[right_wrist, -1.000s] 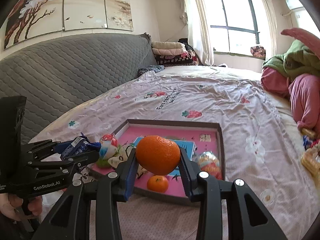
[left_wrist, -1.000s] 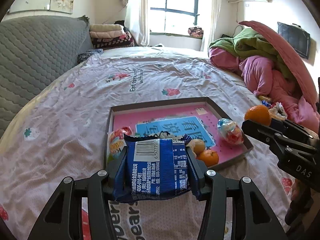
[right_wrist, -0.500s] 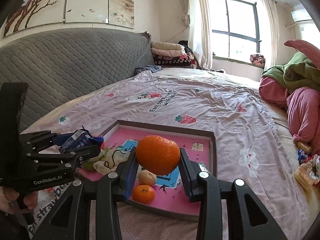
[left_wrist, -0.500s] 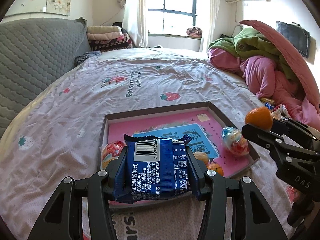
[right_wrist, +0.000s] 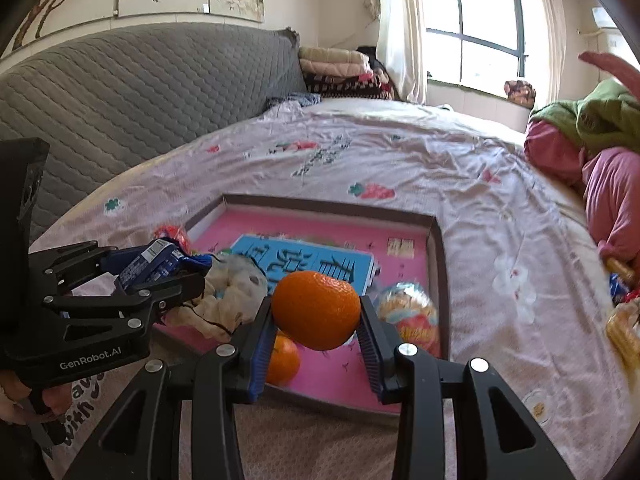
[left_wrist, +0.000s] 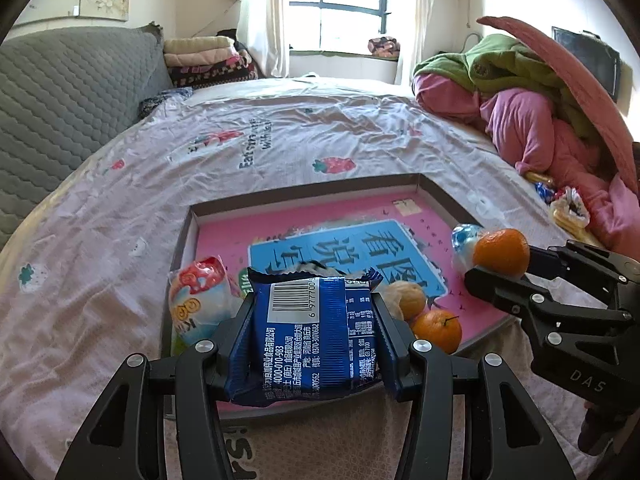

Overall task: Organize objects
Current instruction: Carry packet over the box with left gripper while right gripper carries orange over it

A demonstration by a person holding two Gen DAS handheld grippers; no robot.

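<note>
My left gripper (left_wrist: 310,344) is shut on a blue snack packet (left_wrist: 308,334) and holds it over the near edge of the pink tray (left_wrist: 304,196). My right gripper (right_wrist: 316,336) is shut on an orange (right_wrist: 316,310) above the tray's near right part (right_wrist: 436,248). In the left wrist view the right gripper (left_wrist: 496,276) and its orange (left_wrist: 502,252) show at the right. In the right wrist view the left gripper (right_wrist: 160,276) with the packet (right_wrist: 150,266) shows at the left. The tray holds a small orange (left_wrist: 438,330), a walnut-like item (left_wrist: 408,300) and wrapped sweets (left_wrist: 198,300).
The tray lies on a bed with a pink strawberry sheet (left_wrist: 280,140). A grey quilted headboard (left_wrist: 60,92) is at the left. Piled pink and green bedding (left_wrist: 520,112) is at the right, with loose snacks (left_wrist: 568,208) beside it. A round wrapped sweet (right_wrist: 404,312) lies in the tray.
Both grippers have moved forward toward the tray with their loads still held. The tray now looks larger and closer in both views.
</note>
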